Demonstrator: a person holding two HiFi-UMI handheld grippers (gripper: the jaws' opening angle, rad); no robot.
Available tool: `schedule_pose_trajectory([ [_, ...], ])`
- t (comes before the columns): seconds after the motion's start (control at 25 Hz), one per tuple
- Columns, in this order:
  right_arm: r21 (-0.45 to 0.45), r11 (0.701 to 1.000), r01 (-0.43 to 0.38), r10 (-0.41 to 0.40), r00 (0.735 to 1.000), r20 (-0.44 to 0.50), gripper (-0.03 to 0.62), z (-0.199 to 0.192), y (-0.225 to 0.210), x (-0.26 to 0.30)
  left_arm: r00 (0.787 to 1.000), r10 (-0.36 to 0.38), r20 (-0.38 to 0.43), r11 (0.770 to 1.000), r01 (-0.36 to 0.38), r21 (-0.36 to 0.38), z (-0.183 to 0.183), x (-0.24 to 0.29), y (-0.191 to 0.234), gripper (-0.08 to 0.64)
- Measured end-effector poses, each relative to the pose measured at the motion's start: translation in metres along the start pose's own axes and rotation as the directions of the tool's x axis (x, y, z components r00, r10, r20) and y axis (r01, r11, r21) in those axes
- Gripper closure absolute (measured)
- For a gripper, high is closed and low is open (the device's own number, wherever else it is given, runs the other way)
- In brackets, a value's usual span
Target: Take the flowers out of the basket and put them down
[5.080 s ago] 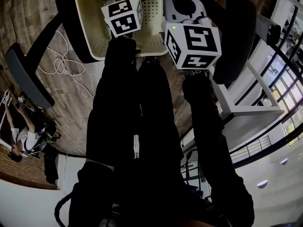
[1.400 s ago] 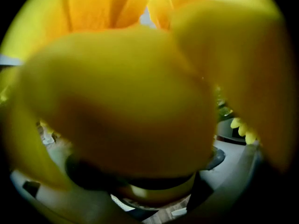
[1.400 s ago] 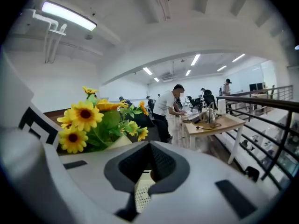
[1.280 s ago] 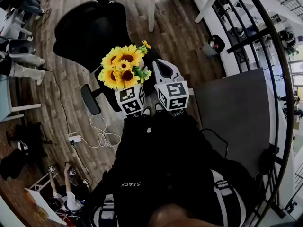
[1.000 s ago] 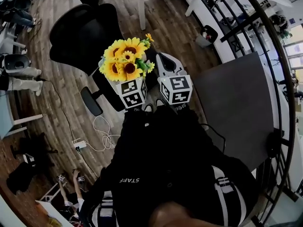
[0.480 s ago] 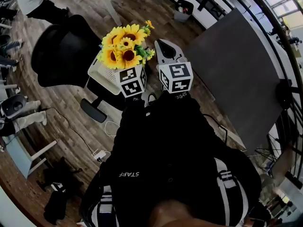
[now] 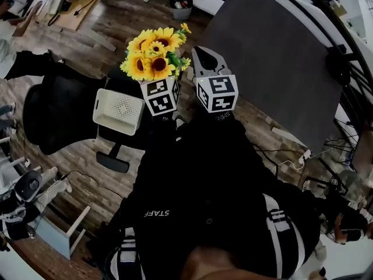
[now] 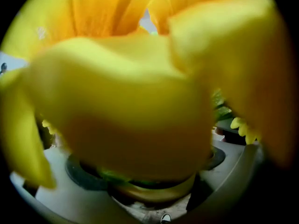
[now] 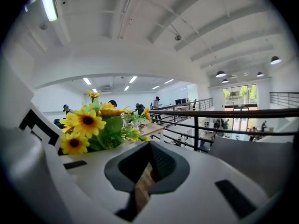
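The left gripper (image 7: 161, 92) is clamped on a bunch of flowers (image 7: 152, 54), yellow sunflowers with dark centres and green leaves. In the head view the bunch stands upright straight above the gripper's marker cube, held in the air in front of the person's chest. In the left gripper view the blurred yellow petals (image 8: 140, 92) sit so close to the camera that they fill nearly the whole picture. Only the white base of the jaws shows along the bottom edge, closed round the green foot of the bunch.

The right gripper (image 7: 205, 63) is just beside the left one, level with it and not touching the flowers. Its jaws are pressed together with nothing between them. In the right gripper view only a thin slit is left, and brown floor boards show through it. The same view shows the flowers (image 9: 91, 127) to the left of the jaws and a dark railing (image 9: 210, 113) behind them.

The white basket (image 7: 118, 111) is down to the person's left, well apart from the flowers and empty, its perforated bottom showing. It seems to rest on a black chair seat, with a larger black chair (image 7: 55, 112) beside it. A big grey table (image 7: 274, 51) lies ahead to the right of the grippers, above the wooden floor (image 7: 105, 34)
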State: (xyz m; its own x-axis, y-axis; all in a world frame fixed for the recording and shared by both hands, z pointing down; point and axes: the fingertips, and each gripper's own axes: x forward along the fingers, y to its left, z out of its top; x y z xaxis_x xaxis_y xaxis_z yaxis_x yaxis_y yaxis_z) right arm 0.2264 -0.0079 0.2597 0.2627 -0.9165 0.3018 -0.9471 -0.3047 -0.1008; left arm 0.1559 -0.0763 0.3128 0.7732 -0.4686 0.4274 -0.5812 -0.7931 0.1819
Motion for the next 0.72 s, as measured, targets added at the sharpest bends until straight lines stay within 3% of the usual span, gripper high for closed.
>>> schedule_pose_trajectory([
  [0.16, 0.041, 0.992, 0.115, -0.116, 0.993, 0.019, 0.578, 0.007, -0.073, -0.017, 0.994, -0.106, -0.019, 0.992, 0.107, 0.065, 0.010, 0.037, -0.064, 0.028],
  [0.36, 0.081, 0.970, 0.229, -0.231, 0.973, 0.019, 0.578, 0.005, -0.151, -0.038, 0.973, -0.222, -0.053, 0.966, 0.227, 0.120, 0.011, 0.081, -0.139, 0.029],
  [0.72, 0.140, 0.918, 0.372, -0.374, 0.928, -0.013, 0.578, -0.017, -0.285, -0.087, 0.932, -0.332, -0.145, 0.919, 0.354, 0.175, -0.014, 0.148, -0.266, 0.029],
])
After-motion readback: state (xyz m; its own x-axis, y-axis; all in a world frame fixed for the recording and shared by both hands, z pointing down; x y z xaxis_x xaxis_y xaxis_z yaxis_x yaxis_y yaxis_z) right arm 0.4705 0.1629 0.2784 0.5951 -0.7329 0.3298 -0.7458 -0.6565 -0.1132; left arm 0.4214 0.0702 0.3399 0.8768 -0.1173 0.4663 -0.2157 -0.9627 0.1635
